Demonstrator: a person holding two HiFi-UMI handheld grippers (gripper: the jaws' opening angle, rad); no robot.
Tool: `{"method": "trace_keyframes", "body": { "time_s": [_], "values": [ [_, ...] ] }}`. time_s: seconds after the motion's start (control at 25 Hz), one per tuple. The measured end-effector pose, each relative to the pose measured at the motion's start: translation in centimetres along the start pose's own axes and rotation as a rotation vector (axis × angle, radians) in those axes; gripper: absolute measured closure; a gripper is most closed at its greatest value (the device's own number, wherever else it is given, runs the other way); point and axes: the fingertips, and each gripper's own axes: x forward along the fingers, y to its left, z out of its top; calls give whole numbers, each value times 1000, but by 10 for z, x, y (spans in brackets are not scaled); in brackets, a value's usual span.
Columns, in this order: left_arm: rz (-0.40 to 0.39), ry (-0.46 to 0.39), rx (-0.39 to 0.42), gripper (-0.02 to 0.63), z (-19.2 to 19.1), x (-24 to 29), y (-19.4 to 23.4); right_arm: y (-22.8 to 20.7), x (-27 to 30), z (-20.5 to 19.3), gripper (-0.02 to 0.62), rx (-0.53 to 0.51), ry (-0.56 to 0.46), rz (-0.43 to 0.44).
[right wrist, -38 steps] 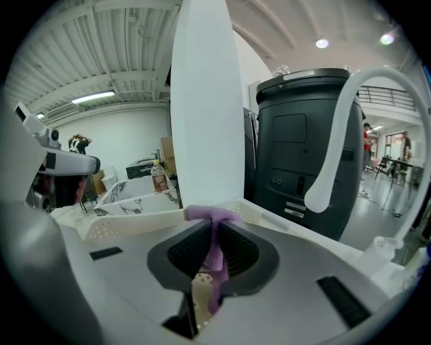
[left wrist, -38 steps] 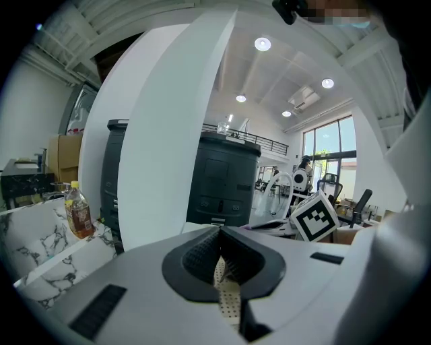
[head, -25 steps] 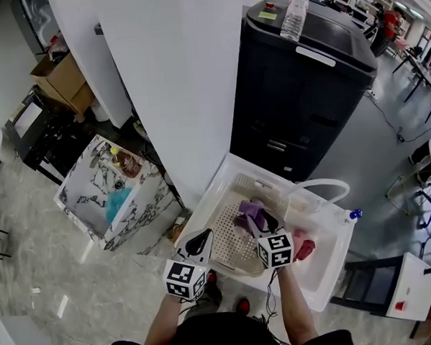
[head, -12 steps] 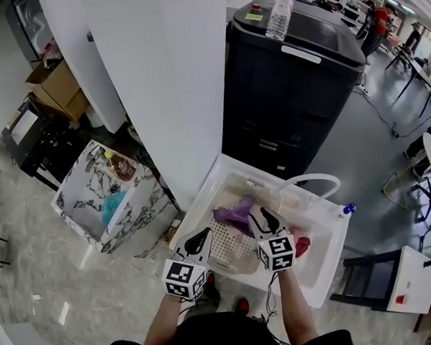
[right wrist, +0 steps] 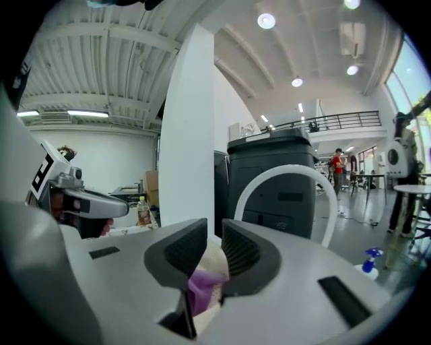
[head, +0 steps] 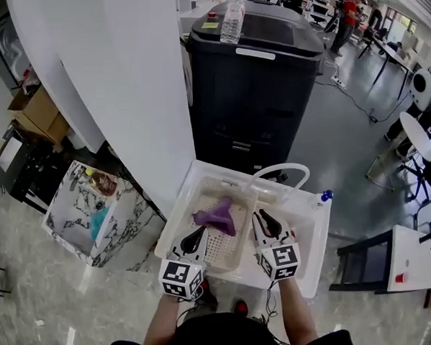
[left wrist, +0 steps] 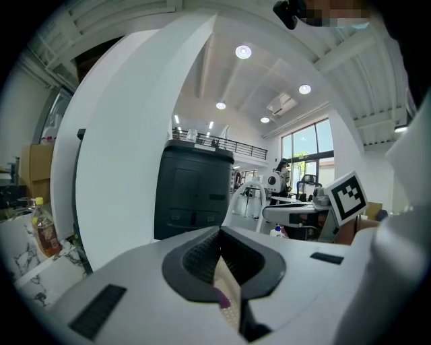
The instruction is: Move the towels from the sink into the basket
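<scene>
Both jaws of the left gripper (head: 196, 236) (left wrist: 219, 233) are pressed together with nothing between them, above the near-left part of the basket (head: 214, 250). The right gripper (head: 265, 220) (right wrist: 214, 237) has its jaws slightly apart and closing on nothing, over the sink (head: 316, 231) just right of the basket. One purple towel (head: 216, 217) (right wrist: 201, 286) lies in the basket. A white hose (head: 277, 173) (right wrist: 283, 175) arches over the sink's back. Behind it stands a black cabinet (head: 254, 94) with a water bottle (head: 232, 19) on top, and a white pillar (head: 117, 87) rises to the left.
</scene>
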Motion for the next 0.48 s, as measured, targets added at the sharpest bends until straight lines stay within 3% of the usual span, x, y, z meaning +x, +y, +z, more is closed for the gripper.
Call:
{"method": "trace_keyframes", "body": {
  "time_s": [0.48],
  "values": [
    [-142, -6, 52, 603, 7, 25, -96, -66, -101, -14, 558, 20, -26, -182]
  ]
}}
